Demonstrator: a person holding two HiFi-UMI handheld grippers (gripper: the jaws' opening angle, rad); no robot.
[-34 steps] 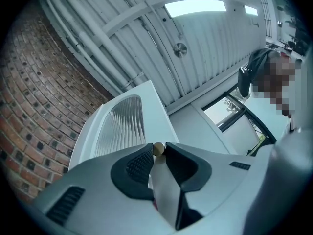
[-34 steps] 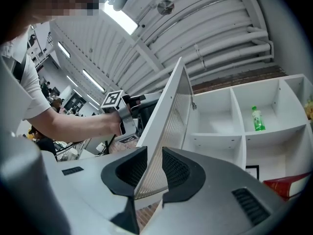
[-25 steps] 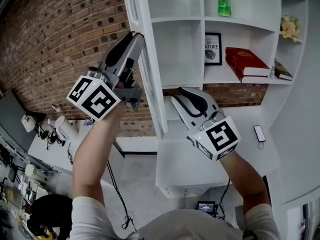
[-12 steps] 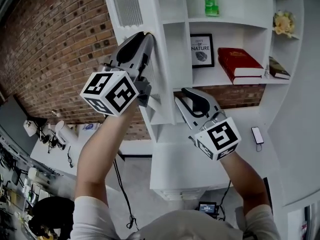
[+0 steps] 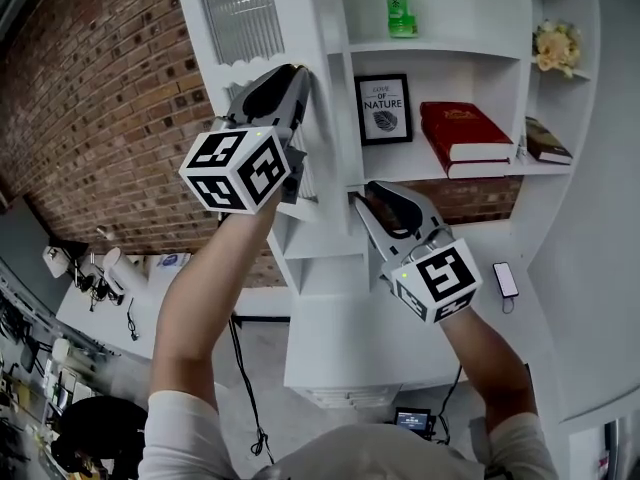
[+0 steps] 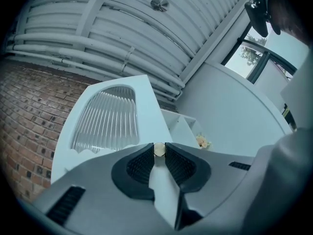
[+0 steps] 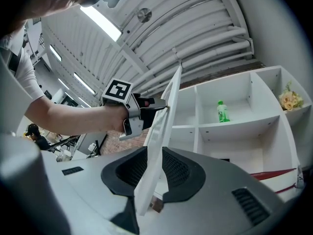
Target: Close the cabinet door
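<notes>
Left tongs [image 6: 159, 152] were clamped on the small brass knob [image 6: 159, 148], and only the left gripper view showed that. The door [image 5: 240, 13], ribbed glass up top, stood partly open off the cabinet [image 5: 450, 53]. Right tongs [image 7: 155, 155] pinched the door's lower edge, seen edge-on in the right gripper view.

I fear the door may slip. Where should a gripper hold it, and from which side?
Grip the small knob on the door, coming straight at its front face: it stands out from the flat panel, and the left gripper is shut on it. The right gripper pinches the thin edge.
</notes>
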